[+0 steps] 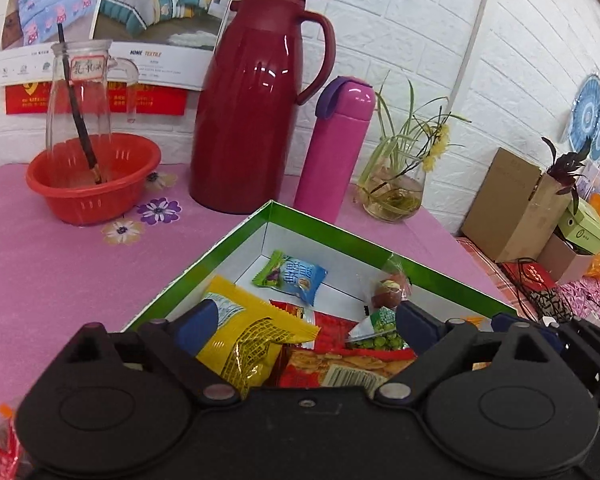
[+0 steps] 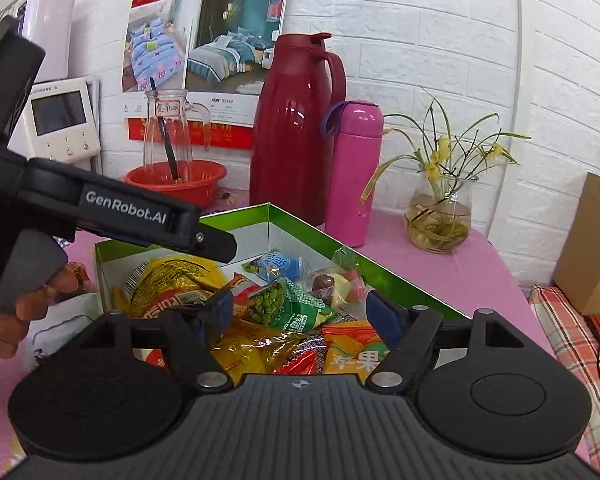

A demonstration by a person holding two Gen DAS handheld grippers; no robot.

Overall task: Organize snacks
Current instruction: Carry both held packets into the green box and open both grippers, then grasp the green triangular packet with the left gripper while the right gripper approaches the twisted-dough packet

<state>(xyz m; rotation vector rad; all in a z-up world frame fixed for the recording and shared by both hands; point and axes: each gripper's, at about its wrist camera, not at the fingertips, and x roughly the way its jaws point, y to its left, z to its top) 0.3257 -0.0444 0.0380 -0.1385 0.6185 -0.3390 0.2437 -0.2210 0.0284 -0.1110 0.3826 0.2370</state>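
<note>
Both grippers hang over the green-rimmed box (image 1: 236,236), which sits just in front of the red jug (image 1: 256,100). The left gripper (image 1: 304,332) and right gripper (image 2: 300,312) are spread wide, grasping nothing. The snacks lie loose inside the box: a yellow bag (image 1: 248,336), a pea packet (image 2: 288,304) and a blue packet (image 1: 296,276).

1. An open green cardboard box with white inside (image 2: 320,236) sits on the pink table.
2. Inside lie a crinkly yellow snack bag (image 1: 244,336), a small blue packet (image 1: 300,276) and a green pea packet (image 2: 288,304) (all lying flat).
</note>
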